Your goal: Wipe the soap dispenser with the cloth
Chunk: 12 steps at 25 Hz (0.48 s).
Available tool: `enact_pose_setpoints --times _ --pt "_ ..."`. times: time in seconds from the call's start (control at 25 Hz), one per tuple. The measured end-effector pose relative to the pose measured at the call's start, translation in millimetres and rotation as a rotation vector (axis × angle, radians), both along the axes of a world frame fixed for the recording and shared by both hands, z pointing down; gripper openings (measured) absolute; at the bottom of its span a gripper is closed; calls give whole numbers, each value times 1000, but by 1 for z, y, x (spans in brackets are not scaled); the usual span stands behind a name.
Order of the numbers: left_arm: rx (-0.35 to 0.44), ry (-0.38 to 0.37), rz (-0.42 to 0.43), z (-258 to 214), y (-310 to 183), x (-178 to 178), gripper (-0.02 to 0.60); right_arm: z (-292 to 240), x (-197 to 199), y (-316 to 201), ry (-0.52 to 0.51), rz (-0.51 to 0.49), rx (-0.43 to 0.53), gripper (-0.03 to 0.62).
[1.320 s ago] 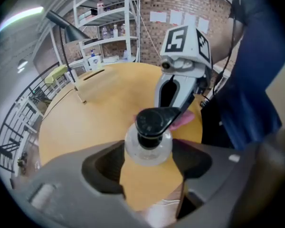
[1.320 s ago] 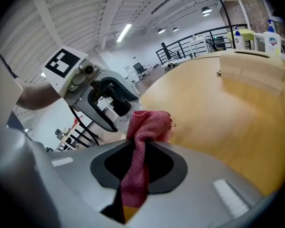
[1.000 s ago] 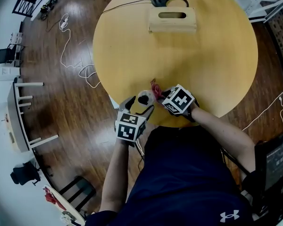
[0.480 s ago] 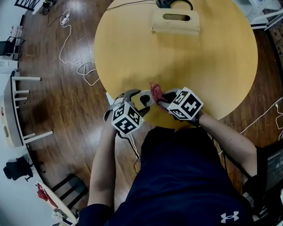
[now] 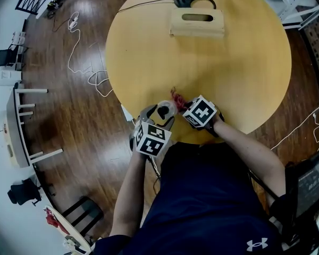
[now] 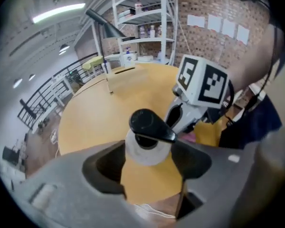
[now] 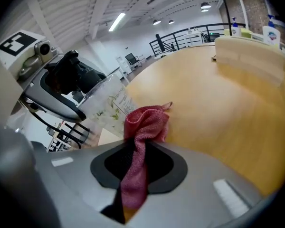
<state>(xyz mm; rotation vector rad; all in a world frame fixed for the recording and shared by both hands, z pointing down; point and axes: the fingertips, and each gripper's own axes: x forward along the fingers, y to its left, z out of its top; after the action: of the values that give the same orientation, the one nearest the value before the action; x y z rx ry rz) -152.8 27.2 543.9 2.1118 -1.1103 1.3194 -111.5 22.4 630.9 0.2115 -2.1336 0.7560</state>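
Soap dispenser (image 5: 162,110) stands upright at the near edge of the table (image 5: 202,62), a little left of its middle, between the jaws of the left gripper (image 6: 148,158). Those jaws, set wide, have just been closing and clasp its clear body on both sides. Its long axis is vertical, and the black pump spout points right, toward the red cloth (image 7: 145,122). The cloth touches the dispenser's side, pinched tight in the right gripper (image 7: 138,151).

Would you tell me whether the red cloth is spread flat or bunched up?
Bunched up: the cloth stands crumpled, pinched in the right gripper.
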Motion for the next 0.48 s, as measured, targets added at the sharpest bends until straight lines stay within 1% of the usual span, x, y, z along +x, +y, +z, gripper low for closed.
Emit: enact_pose_setpoints --times 0.08,0.16,0.2,0.24,0.28,0.32,0.36,0.4,0.44,0.48 --pt "14 -14 168 2 -1 2 303 -4 2 2 -10 5 -19 74" --pt "15 -19 331 4 1 3 304 -23 2 4 -55 17 -27 74" --pt "4 -27 386 5 3 1 305 -36 1 6 -89 24 -25 74" --pt "-15 -40 412 6 4 -1 307 -49 0 7 -123 24 -18 74" --pt "-39 -50 402 7 5 -5 323 -61 0 8 -151 18 -2 74" --pt "-61 -45 356 7 5 -9 360 -70 -1 8 -171 5 20 74" --pt "-74 -14 280 4 5 -10 371 -75 -2 8 -178 -13 44 74" --pt "-79 38 188 -2 3 -8 371 -75 -4 7 -174 -31 65 74" --pt "-78 90 95 -7 1 -5 370 -70 -5 6 -160 -46 80 74" --pt "-71 123 20 -10 -1 -2 367 -61 -6 4 -140 -54 87 74"
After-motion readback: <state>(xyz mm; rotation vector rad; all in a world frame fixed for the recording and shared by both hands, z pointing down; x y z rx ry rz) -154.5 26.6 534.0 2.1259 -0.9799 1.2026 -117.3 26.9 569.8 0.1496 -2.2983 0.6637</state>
